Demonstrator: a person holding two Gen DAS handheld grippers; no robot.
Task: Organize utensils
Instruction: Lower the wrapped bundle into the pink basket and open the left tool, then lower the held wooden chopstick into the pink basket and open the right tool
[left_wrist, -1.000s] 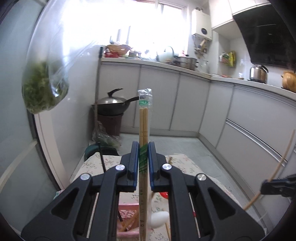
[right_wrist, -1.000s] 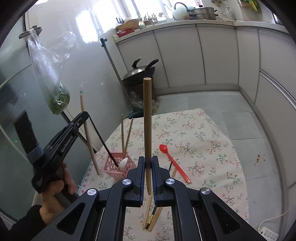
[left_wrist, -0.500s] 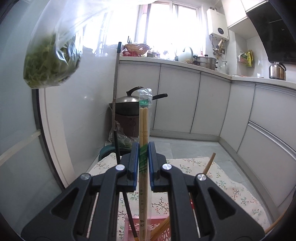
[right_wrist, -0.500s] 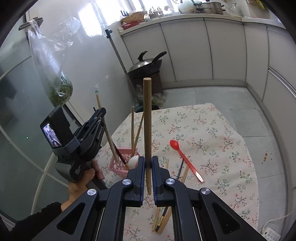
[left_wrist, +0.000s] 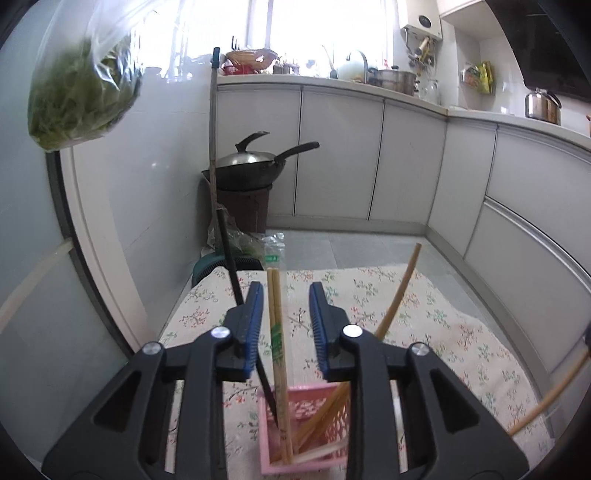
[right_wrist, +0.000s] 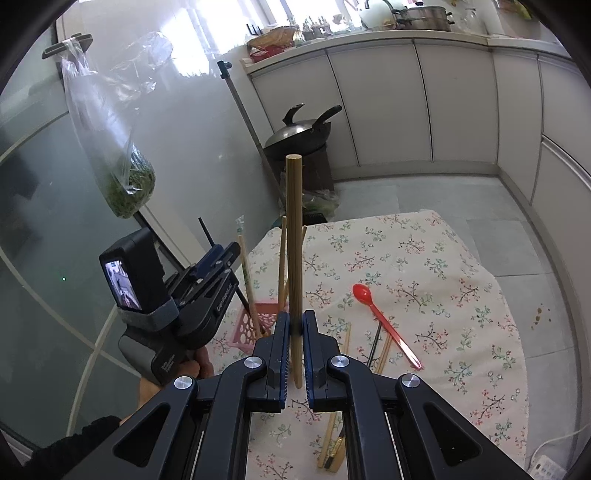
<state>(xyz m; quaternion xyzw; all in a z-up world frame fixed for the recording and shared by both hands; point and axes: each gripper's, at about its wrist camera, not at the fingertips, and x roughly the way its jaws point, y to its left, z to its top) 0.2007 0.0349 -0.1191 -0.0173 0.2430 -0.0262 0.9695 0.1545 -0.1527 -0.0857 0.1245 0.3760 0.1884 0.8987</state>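
In the left wrist view my left gripper (left_wrist: 286, 295) hangs over a pink basket (left_wrist: 264, 435), its jaws opening. A wrapped pair of wooden chopsticks (left_wrist: 275, 314) stands free between them, lower end in the basket, no pad pressing on it. A black chopstick (left_wrist: 229, 254) and a bare wooden one (left_wrist: 400, 288) also lean in the basket. My right gripper (right_wrist: 294, 325) is shut on a single upright wooden chopstick (right_wrist: 294, 240), right of the basket (right_wrist: 245, 328). A red spoon (right_wrist: 384, 325) and loose chopsticks (right_wrist: 384, 347) lie on the floral tablecloth (right_wrist: 406, 258).
A person's hand (right_wrist: 192, 369) holds the left gripper (right_wrist: 221, 258) near the table's left edge. A bag of greens (right_wrist: 129, 184) hangs by the glass door. A wok (right_wrist: 299, 129) sits on a stand on the floor beyond the table. More chopsticks (right_wrist: 332, 443) lie near the front.
The left jaws have parted and let go of the wrapped chopsticks, which slid down into the pink basket. The left gripper sank toward the basket. The right gripper still grips its chopstick.
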